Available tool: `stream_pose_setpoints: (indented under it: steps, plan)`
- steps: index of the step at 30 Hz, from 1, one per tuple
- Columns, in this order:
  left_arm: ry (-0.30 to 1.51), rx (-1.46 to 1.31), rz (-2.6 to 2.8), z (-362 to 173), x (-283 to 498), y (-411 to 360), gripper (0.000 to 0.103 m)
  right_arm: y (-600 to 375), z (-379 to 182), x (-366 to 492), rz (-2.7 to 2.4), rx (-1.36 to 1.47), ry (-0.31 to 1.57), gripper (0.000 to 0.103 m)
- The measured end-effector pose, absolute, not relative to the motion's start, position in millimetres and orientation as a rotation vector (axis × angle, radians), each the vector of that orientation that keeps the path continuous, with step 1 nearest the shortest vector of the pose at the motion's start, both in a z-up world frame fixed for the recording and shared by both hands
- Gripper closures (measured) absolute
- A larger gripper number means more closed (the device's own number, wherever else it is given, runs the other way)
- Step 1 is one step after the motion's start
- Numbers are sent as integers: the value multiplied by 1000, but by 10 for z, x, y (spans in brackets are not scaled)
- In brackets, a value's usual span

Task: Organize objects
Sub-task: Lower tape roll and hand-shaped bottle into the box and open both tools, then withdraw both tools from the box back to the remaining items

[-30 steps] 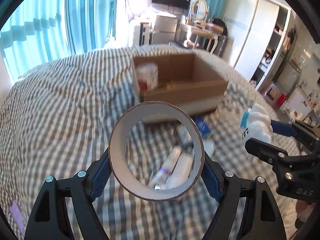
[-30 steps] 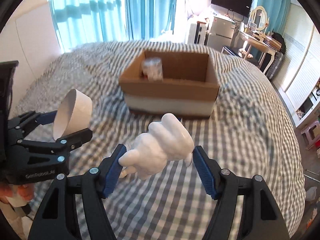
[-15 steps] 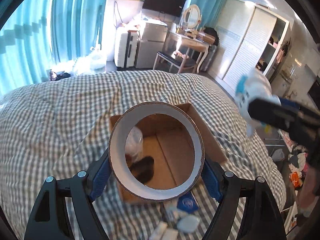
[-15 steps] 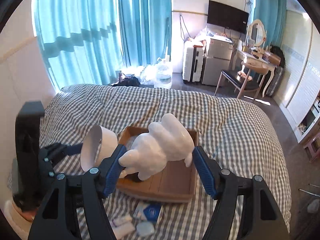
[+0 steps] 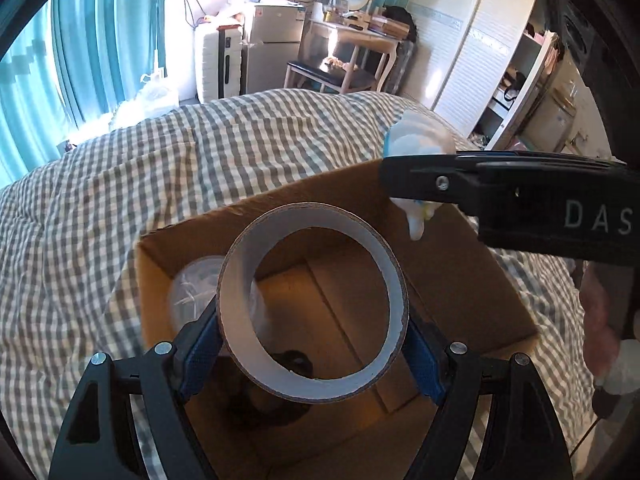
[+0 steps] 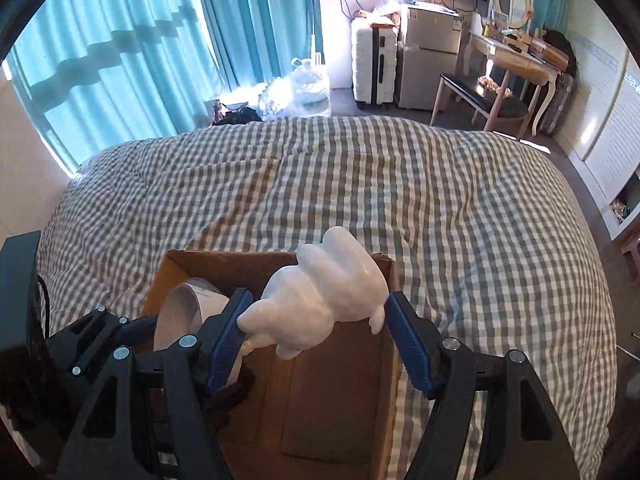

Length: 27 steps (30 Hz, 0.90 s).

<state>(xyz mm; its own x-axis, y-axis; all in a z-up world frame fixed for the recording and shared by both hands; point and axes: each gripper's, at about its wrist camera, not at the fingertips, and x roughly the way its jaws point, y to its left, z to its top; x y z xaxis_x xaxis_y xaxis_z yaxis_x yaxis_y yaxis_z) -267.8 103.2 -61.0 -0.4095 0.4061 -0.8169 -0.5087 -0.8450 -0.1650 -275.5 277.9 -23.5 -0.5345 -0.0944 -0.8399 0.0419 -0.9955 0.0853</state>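
Tape roll point(image 5: 312, 300), clamped across its rim in the left gripper point(image 5: 312, 344), hangs over the open cardboard box point(image 5: 460, 280) on the bed point(image 5: 120, 184). White figurine point(image 6: 320, 304) sits pinched in the right gripper point(image 6: 316, 336) above the same box. Released together, they could collide or crush the plastic bag point(image 5: 192, 292) inside; the crowded grippers may bump.

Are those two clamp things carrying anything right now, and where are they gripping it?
Left hand-held gripper: tape roll, clamped across its outer sides. Right hand-held gripper: white figurine, pinched at its sides.
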Motion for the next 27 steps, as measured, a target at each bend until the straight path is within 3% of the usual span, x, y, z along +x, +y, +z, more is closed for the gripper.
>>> stream_pose_setpoints:
  steps: [5,8,11,15,24,27]
  plan:
    - [120,-1243,2248,-704,-2708,1076,20,2883,-327,-2792,-2680,1483,-131,34]
    - [81,-1253,2223,-715,-2730,1092,13,2911,-340,-2797,-2664,1481,-197,34]
    - [109,-1271,2225,-721,-2710,1090,12,2991,-293,-2755,-2666,1475,-263,26]
    - [88,-1298,2236,-631,-2610,986,12,3047,-62,-2572,-2718,1432,-255,25]
    - [86,-1128,2399,342,-1976,624,11,2894,944,-1656,-2889,1218,-92,24]
    - [95,-1055,2487,671,-1738,449,11,2724,1279,-1259,-2961,1095,19,15]
